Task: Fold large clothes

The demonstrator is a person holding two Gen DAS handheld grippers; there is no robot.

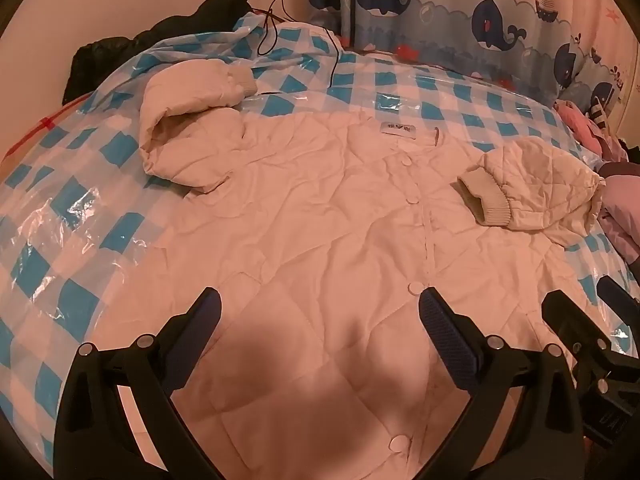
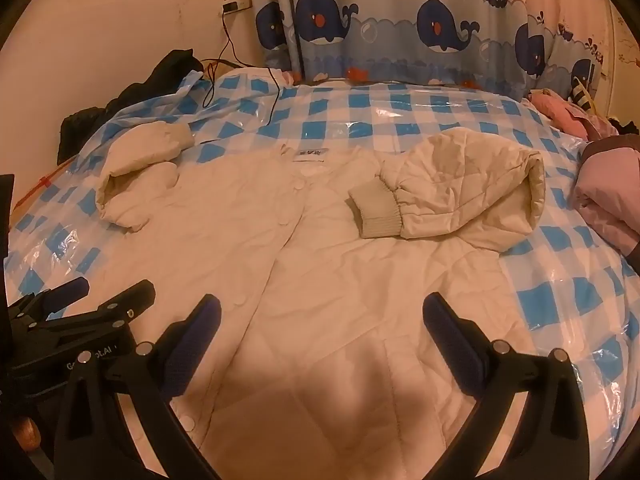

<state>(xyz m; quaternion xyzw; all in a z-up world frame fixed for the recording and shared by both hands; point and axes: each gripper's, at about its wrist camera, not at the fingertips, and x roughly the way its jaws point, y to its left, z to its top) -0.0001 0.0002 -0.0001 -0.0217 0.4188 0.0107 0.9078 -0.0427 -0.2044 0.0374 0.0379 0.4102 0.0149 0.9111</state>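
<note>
Cream quilted jacket (image 1: 320, 216) lies spread face up across the middle of a bed, on a blue-and-white checked plastic sheet (image 1: 48, 240) that covers the bed. Its snap-button front runs from the collar label toward the near edge of the bed. One sleeve (image 1: 192, 108) is bent back on itself toward the far left corner. The other sleeve (image 2: 452, 192) is folded inward, its ribbed cuff resting on the jacket's chest.

Left tool (image 1: 320, 320) hovers over the jacket's lower half near the near edge, jaws spread wide and holding nothing. Right tool (image 2: 320, 328) hovers just beside it over the hem, likewise released and empty.

Judging from this layout, the fold has barely begun. The plastic sheet looks slippery, so a pull on the hem could slide the whole jacket instead of folding it. A tool closing low might also pinch the plastic along with the fabric. The puffy sleeves may spring open again once released.
</note>
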